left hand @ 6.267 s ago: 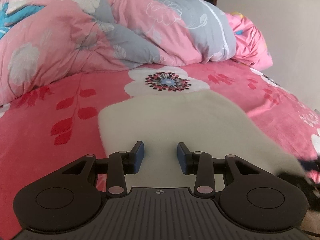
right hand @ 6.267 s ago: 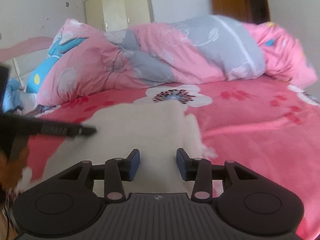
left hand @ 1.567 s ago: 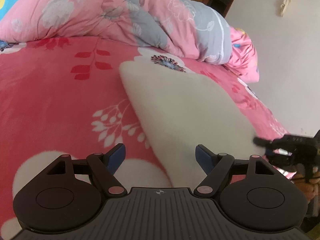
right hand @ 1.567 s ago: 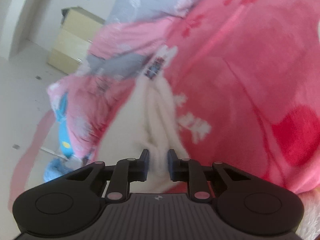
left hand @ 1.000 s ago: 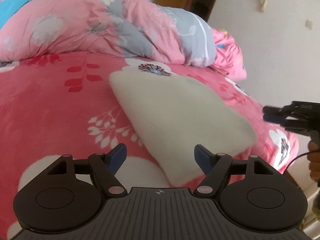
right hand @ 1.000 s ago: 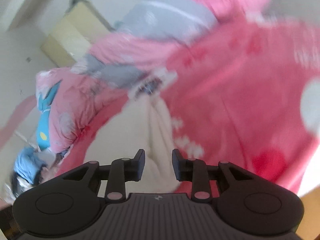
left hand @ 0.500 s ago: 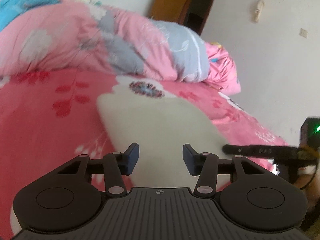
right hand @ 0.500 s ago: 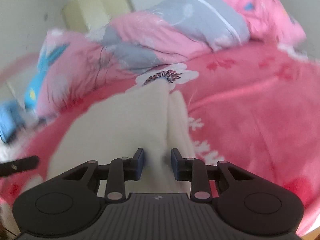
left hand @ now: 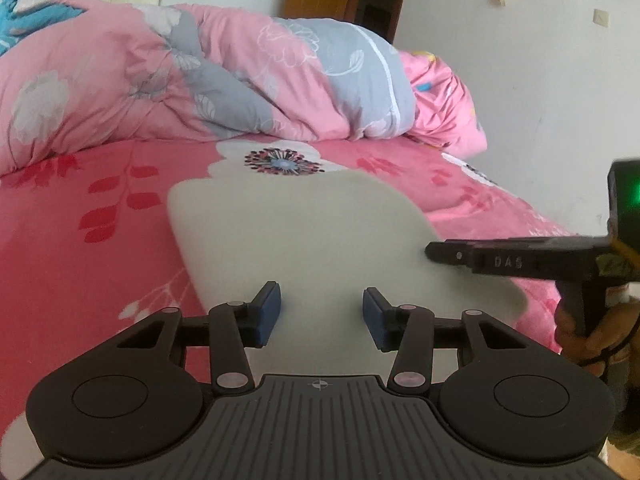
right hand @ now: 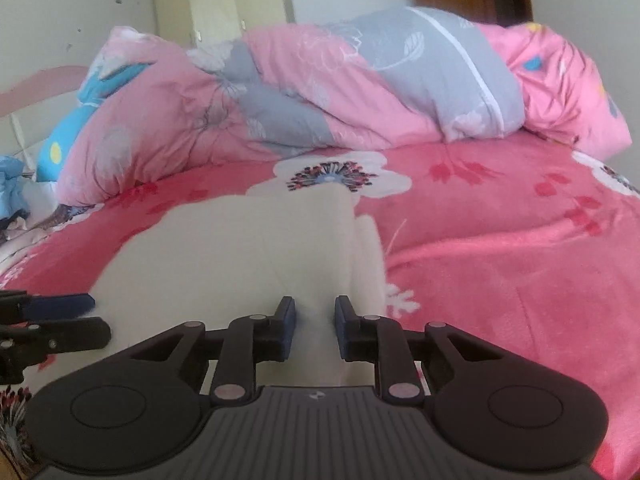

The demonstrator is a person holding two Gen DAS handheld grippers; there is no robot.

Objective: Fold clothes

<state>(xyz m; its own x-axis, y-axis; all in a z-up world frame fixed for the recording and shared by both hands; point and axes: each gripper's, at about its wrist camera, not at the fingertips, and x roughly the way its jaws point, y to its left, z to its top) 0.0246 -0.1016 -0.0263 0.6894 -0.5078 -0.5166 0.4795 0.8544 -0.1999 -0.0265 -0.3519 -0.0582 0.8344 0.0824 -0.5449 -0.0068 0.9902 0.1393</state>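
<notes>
— Looking along both grippers, we see a cream garment [left hand: 304, 232] folded flat on the pink floral bedspread [left hand: 80, 248]. Where are our jaws?

— Our left gripper [left hand: 320, 312] has its jaws apart over the near edge of the garment, gripping nothing. Our right gripper [right hand: 314, 328] has its jaws slightly apart with a cream fold lying between them.

— What changed?

— A second ago our left jaws were wider and our right gripper was tilted; now both sit level.

bed [left hand: 60, 248], cream garment [left hand: 304, 232] (folded), quilt [left hand: 200, 80]
</notes>
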